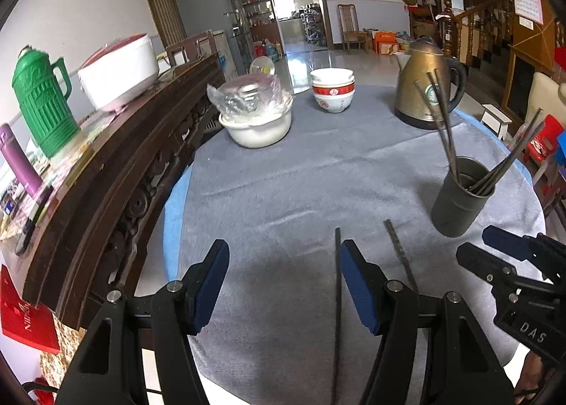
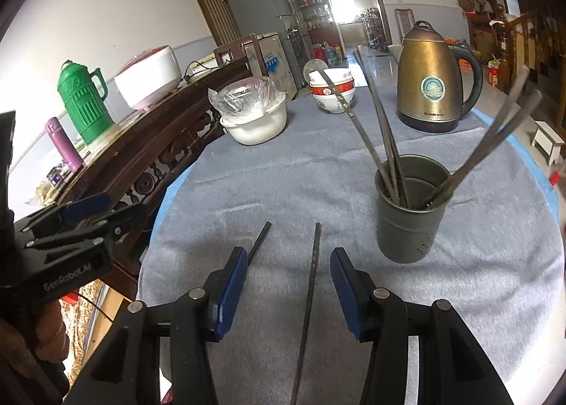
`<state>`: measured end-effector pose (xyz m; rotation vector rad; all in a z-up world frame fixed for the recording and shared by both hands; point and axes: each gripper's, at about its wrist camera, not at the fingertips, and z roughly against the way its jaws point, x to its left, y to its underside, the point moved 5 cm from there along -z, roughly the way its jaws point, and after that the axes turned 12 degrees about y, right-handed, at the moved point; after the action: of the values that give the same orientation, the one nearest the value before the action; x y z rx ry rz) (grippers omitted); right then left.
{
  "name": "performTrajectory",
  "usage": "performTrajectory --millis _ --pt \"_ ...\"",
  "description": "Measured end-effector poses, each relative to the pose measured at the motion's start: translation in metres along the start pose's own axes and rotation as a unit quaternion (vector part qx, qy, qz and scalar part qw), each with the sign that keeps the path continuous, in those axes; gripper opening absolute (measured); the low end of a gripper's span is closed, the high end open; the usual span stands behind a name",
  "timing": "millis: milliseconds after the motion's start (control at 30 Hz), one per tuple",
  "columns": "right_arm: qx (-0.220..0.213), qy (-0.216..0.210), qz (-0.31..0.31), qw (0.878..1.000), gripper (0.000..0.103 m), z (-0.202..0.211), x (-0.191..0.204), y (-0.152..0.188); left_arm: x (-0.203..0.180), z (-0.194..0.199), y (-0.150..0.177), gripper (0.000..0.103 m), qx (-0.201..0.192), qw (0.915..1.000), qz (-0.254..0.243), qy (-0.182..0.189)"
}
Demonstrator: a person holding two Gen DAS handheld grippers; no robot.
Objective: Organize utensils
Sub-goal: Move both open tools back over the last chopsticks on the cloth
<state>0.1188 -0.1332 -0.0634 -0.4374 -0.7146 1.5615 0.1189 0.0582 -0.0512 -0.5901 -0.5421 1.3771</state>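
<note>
Two dark metal chopsticks lie on the grey cloth near the table's front. In the left wrist view one chopstick (image 1: 336, 298) runs between my left gripper's (image 1: 284, 284) fingers, close beside the right pad and not pinched. The other chopstick (image 1: 399, 252) lies just right of it. My right gripper (image 2: 288, 293) is open astride that second chopstick (image 2: 311, 291), with its pads clear of it. The first chopstick (image 2: 260, 240) slips behind its left finger. A grey metal holder (image 2: 410, 221) with several chopsticks stands ahead on the right. Both grippers hold nothing.
On the far side of the round table stand a brass kettle (image 2: 431, 86), stacked red-and-white bowls (image 1: 332, 93) and a plastic-covered white bowl (image 1: 256, 118). A dark wooden sideboard (image 1: 116, 164) along the left carries a green thermos (image 1: 42, 104) and a rice cooker (image 1: 120, 72).
</note>
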Motion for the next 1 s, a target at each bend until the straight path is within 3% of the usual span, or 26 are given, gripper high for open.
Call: performTrajectory --millis 567,700,900,1000 --pt "0.033 0.041 0.034 0.998 0.053 -0.030 0.033 -0.002 0.048 -0.031 0.032 0.066 0.046 0.9983 0.033 0.010" --pt "0.070 0.076 0.029 0.994 0.053 -0.054 0.020 0.000 0.050 -0.058 0.033 0.066 0.093 0.9933 0.041 0.055" --pt "0.123 0.100 0.013 0.987 0.053 -0.087 -0.004 0.002 0.041 -0.107 0.029 0.066 0.172 0.9726 0.058 0.145" --pt "0.128 0.107 0.036 0.985 0.053 -0.097 0.000 -0.001 0.033 -0.126 0.023 0.066 0.186 0.9701 0.048 0.148"
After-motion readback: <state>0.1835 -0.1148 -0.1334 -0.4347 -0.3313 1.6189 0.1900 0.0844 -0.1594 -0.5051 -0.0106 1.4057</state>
